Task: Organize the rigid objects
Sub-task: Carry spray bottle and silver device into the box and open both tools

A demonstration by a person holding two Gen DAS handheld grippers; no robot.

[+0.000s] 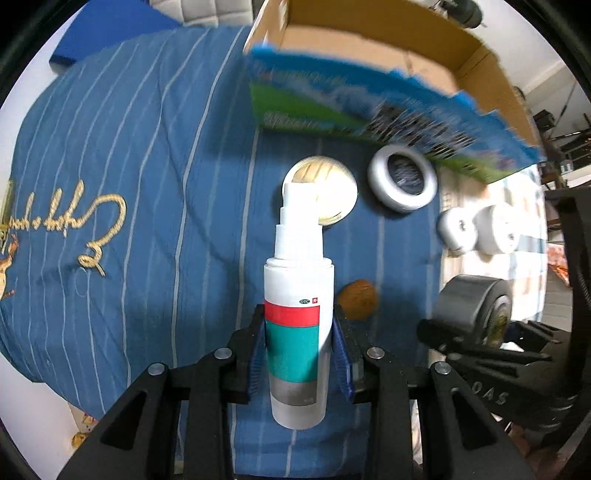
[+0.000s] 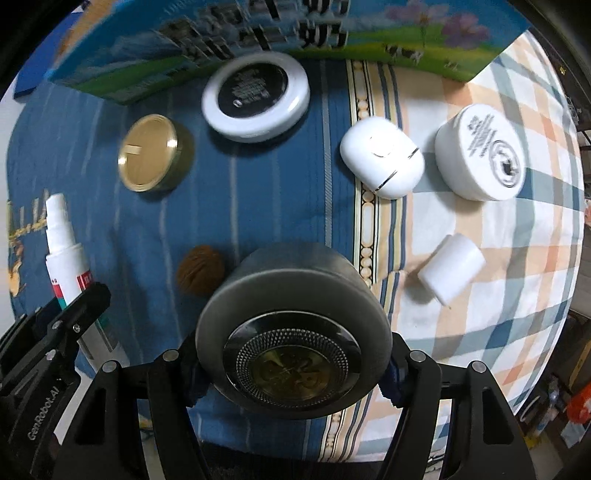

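My left gripper [image 1: 298,354] is shut on a white spray bottle [image 1: 295,332] with red and teal label bands, held above the blue striped cloth; it also shows in the right wrist view [image 2: 68,254]. My right gripper [image 2: 293,363] is shut on a round grey tin [image 2: 291,332] with a patterned gold centre, also visible in the left wrist view [image 1: 476,310]. On the cloth lie a gold tin [image 2: 151,153], a white-rimmed black disc [image 2: 255,96], a walnut [image 2: 201,275], a white case [image 2: 382,158], a white jar [image 2: 480,155] and a white cylinder [image 2: 450,267].
An open cardboard box [image 1: 369,40] with a blue and green printed side [image 2: 258,33] stands at the back of the bed. The blue striped cloth [image 1: 147,184] meets a checked sheet [image 2: 509,295] on the right. The bed edge lies close to the grippers.
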